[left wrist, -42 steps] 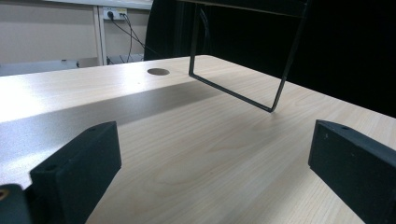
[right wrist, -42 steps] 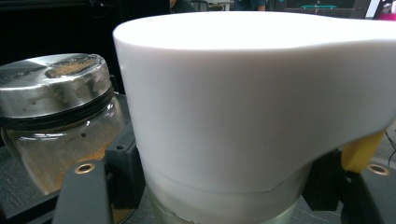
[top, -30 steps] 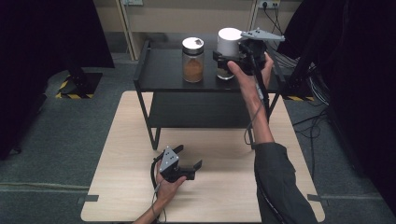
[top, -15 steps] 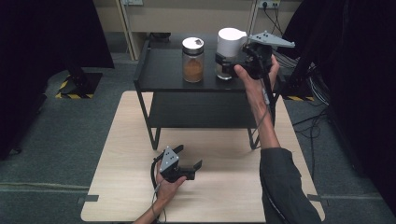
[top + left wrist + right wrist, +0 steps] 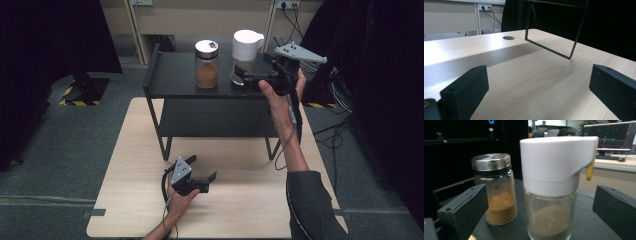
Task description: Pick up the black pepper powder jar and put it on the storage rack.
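Right tongs [image 5: 240,74] spread around the white-capped jar [image 5: 554,192] upper right, not gripped yet; left tongs [image 5: 202,172] idle, released, on the desk [image 5: 250,200].

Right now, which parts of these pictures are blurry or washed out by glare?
Right gripper view: the white-capped jar up close looks soft, its powder hazy. Left gripper view: glare whitens the table at far left. High view: evenly lit, dark at both sides.
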{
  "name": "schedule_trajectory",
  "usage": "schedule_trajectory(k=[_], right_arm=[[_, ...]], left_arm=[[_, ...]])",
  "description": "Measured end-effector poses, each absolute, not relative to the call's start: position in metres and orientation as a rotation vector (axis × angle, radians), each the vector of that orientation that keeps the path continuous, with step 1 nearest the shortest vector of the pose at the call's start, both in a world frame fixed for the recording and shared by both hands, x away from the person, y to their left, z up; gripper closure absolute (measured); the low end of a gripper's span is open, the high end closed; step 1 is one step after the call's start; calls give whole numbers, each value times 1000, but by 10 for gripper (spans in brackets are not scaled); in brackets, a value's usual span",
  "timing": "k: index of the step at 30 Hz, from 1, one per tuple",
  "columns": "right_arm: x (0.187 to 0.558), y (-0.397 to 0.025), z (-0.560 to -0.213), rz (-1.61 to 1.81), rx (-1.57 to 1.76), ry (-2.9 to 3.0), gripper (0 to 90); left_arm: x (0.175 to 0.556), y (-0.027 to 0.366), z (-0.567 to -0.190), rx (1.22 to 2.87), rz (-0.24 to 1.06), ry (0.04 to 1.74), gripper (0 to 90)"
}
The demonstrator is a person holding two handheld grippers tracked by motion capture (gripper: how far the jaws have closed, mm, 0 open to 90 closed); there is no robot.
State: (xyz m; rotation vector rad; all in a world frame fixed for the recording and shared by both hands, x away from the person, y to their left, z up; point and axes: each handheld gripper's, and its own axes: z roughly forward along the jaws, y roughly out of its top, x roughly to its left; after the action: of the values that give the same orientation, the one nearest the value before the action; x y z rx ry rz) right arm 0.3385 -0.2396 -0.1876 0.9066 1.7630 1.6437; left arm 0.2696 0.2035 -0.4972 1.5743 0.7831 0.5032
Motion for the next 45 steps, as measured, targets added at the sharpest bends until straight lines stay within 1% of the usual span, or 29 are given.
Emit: schedule_trajectory(k=[8, 27, 45], right_arm=[[324, -249, -201, 1676, 870, 1772, 4], [298, -267, -249, 1751, 802, 1788, 4], [280, -278, -305, 1760, 793, 1829, 4]], left_arm=[[270, 204, -498, 1571, 501, 785, 17], [270, 203, -497, 1572, 501, 785, 17], [269, 203, -497, 1572, 504, 785, 18]])
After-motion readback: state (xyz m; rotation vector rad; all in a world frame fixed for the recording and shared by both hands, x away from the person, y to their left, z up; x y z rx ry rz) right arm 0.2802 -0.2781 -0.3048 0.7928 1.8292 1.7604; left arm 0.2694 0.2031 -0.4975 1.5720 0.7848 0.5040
